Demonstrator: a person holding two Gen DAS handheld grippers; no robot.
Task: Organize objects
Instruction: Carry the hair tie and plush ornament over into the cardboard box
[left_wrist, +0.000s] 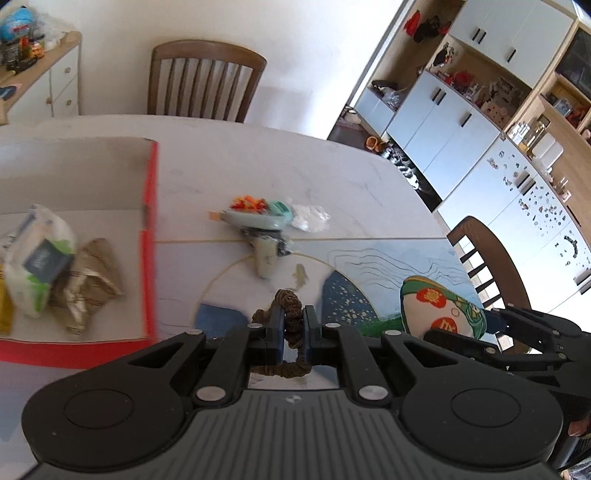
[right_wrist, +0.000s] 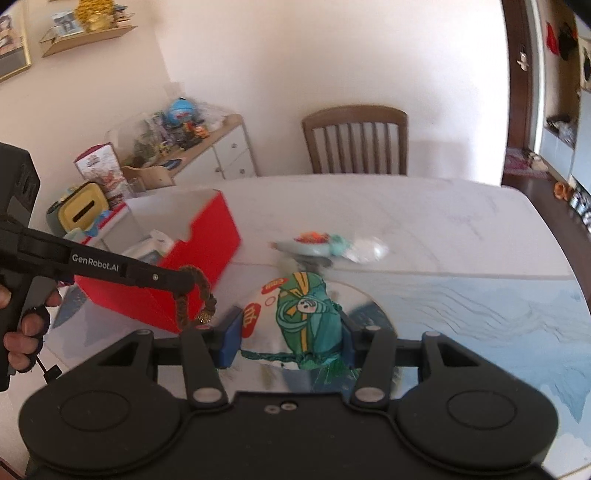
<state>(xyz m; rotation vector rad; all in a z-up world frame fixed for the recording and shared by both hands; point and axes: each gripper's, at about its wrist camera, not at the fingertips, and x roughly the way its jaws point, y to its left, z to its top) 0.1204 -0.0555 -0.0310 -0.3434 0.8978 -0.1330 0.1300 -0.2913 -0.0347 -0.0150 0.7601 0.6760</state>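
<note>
My left gripper is shut on a brown braided cord loop, held above the table; it also shows in the right wrist view. My right gripper is shut on a white and green printed pouch, also seen at the right of the left wrist view. A red open box stands to the left with a white plastic bag and crumpled brown packaging inside. A pale blue toy gun with orange bits lies mid-table beside clear plastic wrap.
The table is white marble with a blue painted mat near me. Wooden chairs stand at the far side and the right. A cluttered sideboard is at the back left; cabinets are to the right.
</note>
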